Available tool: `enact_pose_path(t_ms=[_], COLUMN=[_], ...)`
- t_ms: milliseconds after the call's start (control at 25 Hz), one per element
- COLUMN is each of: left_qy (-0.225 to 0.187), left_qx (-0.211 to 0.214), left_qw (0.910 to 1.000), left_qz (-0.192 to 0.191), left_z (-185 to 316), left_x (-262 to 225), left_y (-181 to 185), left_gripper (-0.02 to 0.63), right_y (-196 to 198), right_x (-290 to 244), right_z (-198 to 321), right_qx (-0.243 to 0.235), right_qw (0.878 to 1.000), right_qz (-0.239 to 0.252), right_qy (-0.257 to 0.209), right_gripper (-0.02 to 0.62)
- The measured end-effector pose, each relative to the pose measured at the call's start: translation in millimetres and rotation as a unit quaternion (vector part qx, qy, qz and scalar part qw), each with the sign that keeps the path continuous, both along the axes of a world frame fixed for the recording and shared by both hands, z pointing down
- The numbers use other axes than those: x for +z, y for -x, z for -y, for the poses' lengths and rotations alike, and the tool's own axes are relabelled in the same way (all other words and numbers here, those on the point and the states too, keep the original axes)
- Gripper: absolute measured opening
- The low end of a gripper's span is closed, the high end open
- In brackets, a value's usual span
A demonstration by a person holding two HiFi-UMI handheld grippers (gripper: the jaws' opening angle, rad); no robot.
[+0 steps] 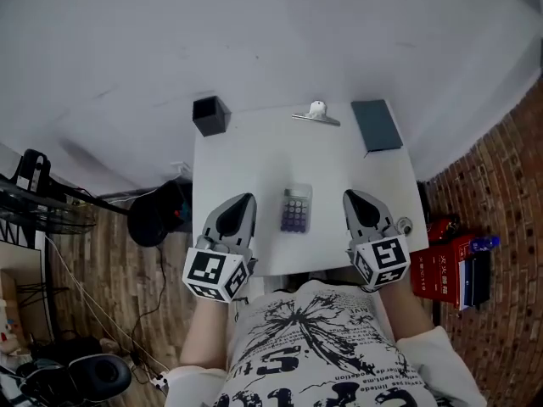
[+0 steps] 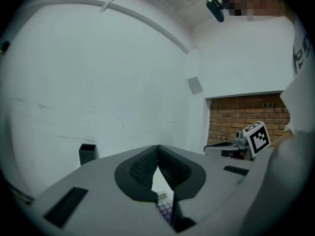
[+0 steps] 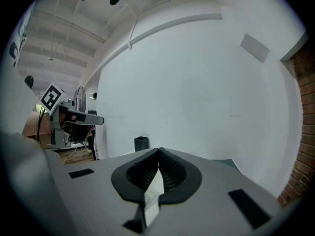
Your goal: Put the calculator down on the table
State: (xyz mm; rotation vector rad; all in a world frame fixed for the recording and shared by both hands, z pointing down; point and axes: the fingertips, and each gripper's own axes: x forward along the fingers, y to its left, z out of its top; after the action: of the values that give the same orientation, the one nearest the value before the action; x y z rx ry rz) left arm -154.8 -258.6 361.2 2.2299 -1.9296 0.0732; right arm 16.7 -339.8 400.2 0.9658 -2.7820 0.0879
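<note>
Two grippers flank the calculator [image 1: 295, 210], which lies flat on the white table [image 1: 254, 155]: the left gripper [image 1: 241, 205] at its 9 o'clock, the right gripper [image 1: 355, 202] at its 3 o'clock. Both have their jaws pressed together and grip nothing. A black pen holder [image 1: 210, 115] stands at 11 o'clock, and a dark notebook [image 1: 377, 125] lies at 1 o'clock.

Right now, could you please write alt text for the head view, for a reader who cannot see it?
A small calculator lies flat on a white table, between the left gripper and right gripper, both shut, empty and clear of it. Along the far edge are a black holder, a metal clip and a dark notebook.
</note>
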Motion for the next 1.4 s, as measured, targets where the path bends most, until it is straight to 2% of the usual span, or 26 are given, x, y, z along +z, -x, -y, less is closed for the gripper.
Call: enact_pose_path(t_ms=[160,280,760,1000,1400], left_qy=[-0.032,-0.042,-0.022,-0.012,-0.010], left_qx=[0.011,0.014,0.004,0.020,0.029], left_qw=[0.9993,0.9988,0.9985,0.9990,0.9986], left_qz=[0.013,0.023,0.050,0.037,0.043], left_z=[-13.1,-14.7,-3.0,4.7,13.3], left_x=[-26.0,-34.7,-18.2,-10.5,-6.0], left_y=[-4.6,-6.4,-2.9,-7.7,-9.8], left_gripper=[0.015,0.015,0.015,0.015,0.015], right_y=[-1.7,-3.5,4.8,8.2,13.3], right_x=[-19.1,-28.1,-23.8,-19.7,-17.2], right_z=[-8.0,-9.4,-11.0,-5.6,-0.3], right_qx=[-0.003,-0.003,-0.029,-0.035,-0.049], right_qw=[1.000,0.999,0.999,0.998,0.998], right_qz=[0.010,0.016,-0.002,-0.004,0.006], right_qy=[-0.029,-0.039,-0.046,-0.043,-0.041], right_gripper=[0.015,0.015,0.012,0.012,0.012])
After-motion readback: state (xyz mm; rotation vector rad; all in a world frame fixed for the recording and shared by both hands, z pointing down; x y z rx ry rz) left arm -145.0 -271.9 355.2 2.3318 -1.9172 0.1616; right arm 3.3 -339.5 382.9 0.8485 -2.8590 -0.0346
